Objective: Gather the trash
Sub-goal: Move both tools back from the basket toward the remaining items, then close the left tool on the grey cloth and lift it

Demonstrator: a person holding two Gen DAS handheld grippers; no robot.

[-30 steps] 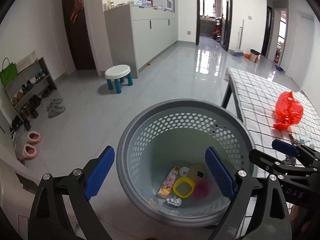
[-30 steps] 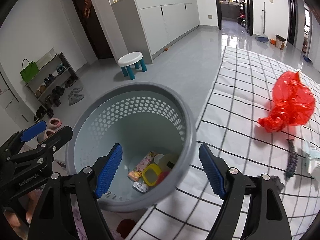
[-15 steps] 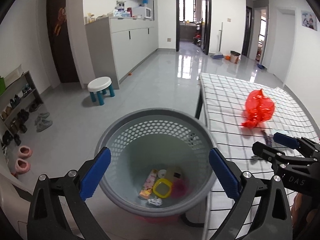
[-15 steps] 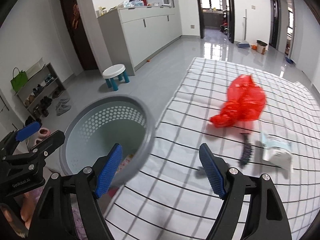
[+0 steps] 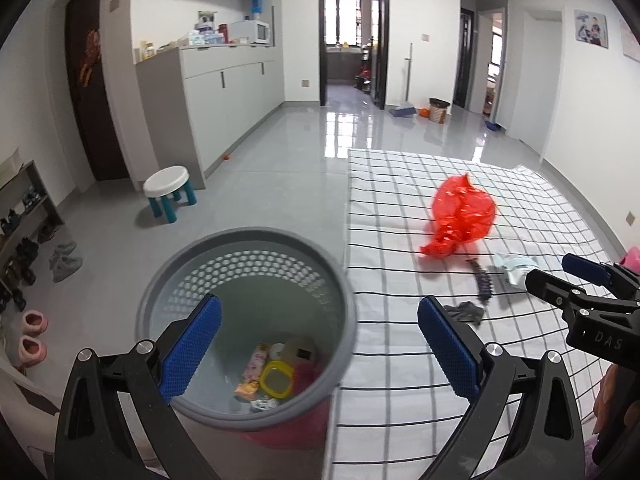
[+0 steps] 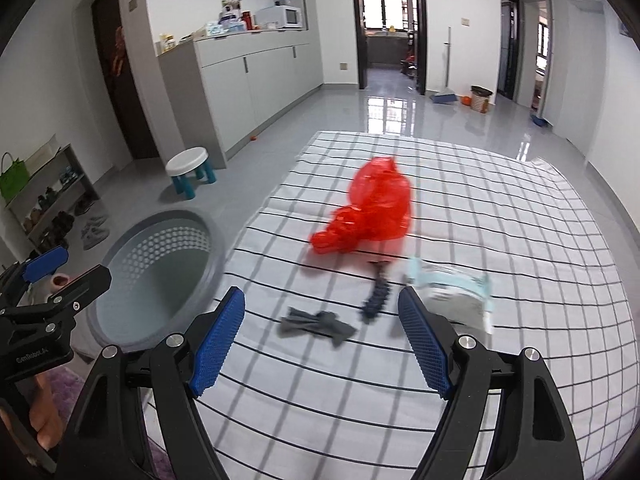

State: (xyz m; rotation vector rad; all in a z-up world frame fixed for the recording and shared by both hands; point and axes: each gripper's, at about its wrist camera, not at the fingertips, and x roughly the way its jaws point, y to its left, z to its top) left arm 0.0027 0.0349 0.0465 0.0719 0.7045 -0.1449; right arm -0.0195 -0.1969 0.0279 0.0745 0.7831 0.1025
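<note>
A grey perforated basket stands on the floor by the left edge of a table with a white checked cloth; several wrappers and a yellow lid lie at its bottom. On the cloth lie a crumpled red plastic bag, a dark blue spiky strip, a grey scrap and a white and light-blue packet. My right gripper hangs open above the grey scrap, holding nothing. My left gripper is open and empty over the basket's right rim.
A white stool with teal legs stands on the grey tiled floor. A shoe rack and pink slippers are at the left wall. Grey cabinets line the far left. A pink thing shows at the right edge.
Both grippers have swung right and slightly up, from over the basket toward the table. The basket has slid left in both views and the trash on the cloth has come under the right gripper.
</note>
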